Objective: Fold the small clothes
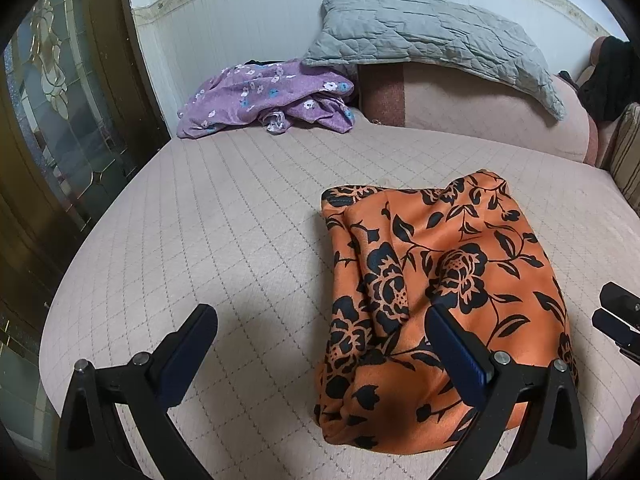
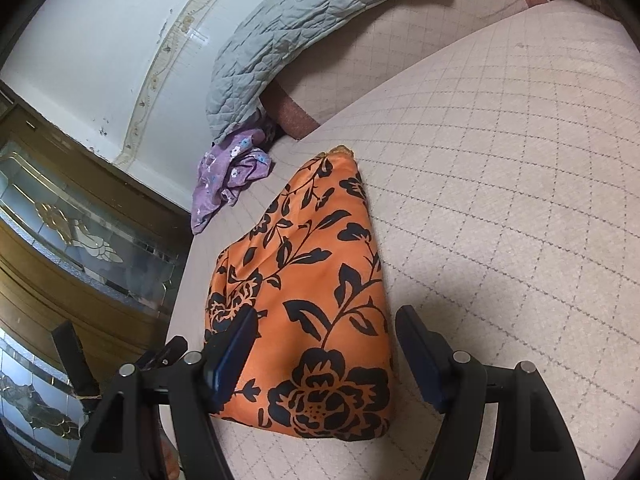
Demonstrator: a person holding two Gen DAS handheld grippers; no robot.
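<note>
An orange garment [image 1: 440, 272] [image 2: 312, 280] with a black flower print lies folded into a long, flat bundle on the beige quilted bedcover [image 1: 240, 220] [image 2: 500, 200]. My left gripper [image 1: 320, 316] is open above its near left edge: one finger hangs over the cloth, the other over bare cover. My right gripper [image 2: 326, 314] is open too and straddles the garment's near end without pinching it. The right gripper's tip [image 1: 616, 312] shows at the right edge of the left wrist view.
A crumpled purple flowered garment [image 1: 268, 96] [image 2: 232, 176] lies at the back by the wall. A grey quilted pillow [image 1: 432, 36] [image 2: 300, 28] rests on a rolled beige blanket [image 1: 480, 108]. A wooden door with glass panels [image 1: 48, 120] [image 2: 80, 240] borders the bed's left side.
</note>
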